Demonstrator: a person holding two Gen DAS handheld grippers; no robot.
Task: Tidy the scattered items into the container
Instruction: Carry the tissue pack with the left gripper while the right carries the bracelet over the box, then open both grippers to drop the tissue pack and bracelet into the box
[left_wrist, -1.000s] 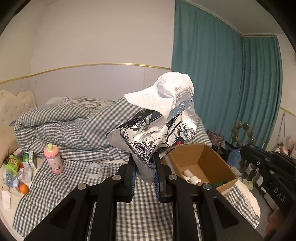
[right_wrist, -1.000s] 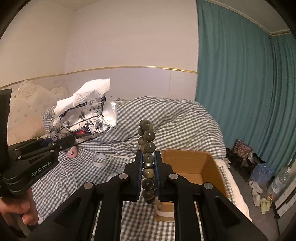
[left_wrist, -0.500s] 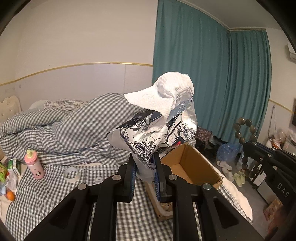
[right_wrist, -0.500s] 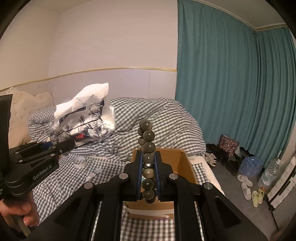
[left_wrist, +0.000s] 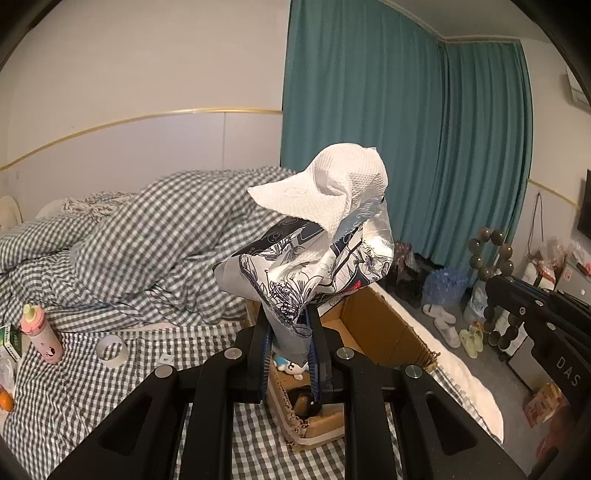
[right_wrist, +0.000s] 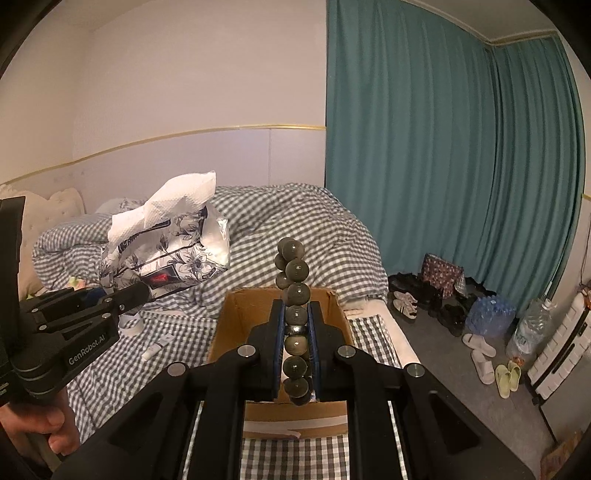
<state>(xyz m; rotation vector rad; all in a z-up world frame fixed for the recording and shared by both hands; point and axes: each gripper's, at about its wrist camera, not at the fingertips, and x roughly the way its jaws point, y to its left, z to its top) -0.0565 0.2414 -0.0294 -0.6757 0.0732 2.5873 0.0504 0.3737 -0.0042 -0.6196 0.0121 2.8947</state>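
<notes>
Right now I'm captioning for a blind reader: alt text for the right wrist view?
The right gripper is shut on a dark bead bracelet above an open cardboard box on a checked bed; at left, the left gripper holds a floral tissue pack.

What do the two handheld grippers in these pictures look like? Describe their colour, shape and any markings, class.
Both the left gripper and the right gripper are matt black, with angular linkage arms joined by round silver pivot bolts. Each has two flat fingers lined with blue pads. White lettering marks their sides: "GenRobot.AI" shows on the left one, "DAS" on the right. No cables or sleeves are visible.
</notes>
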